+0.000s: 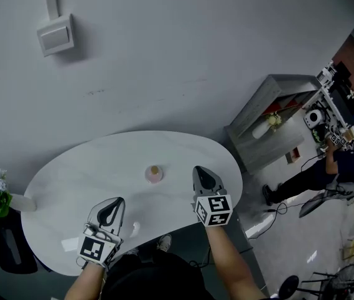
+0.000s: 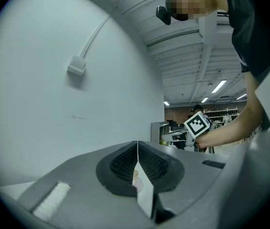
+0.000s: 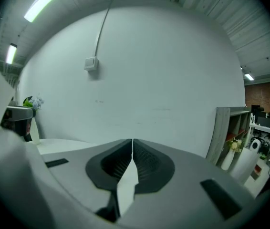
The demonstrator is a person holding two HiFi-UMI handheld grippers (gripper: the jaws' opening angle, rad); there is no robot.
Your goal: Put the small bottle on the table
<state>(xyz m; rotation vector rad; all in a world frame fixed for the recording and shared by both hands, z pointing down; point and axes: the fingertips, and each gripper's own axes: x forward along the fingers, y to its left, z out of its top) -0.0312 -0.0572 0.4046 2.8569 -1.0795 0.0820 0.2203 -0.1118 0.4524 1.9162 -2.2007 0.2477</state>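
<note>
The bottle (image 1: 154, 174) stands upright on the white desk (image 1: 70, 180), just below the centre of the head view, with nothing touching it. By this, the placing looks done, and what remains is getting clear of it.

The left gripper (image 1: 117, 203) sits lower left of the bottle, and the right gripper (image 1: 201, 172) is just beside it on the right. Each gripper's own view shows its jaws together, pad against pad, with nothing clamped between them.

The right gripper is the nearer one, so it probably carries the risk. It would do best to draw back toward the bottom of the frame and away from the bottle, not sweeping left across it. The bottle looks small and light, so a brush could tip it. The left gripper has more room and only needs to stay low left.
</note>
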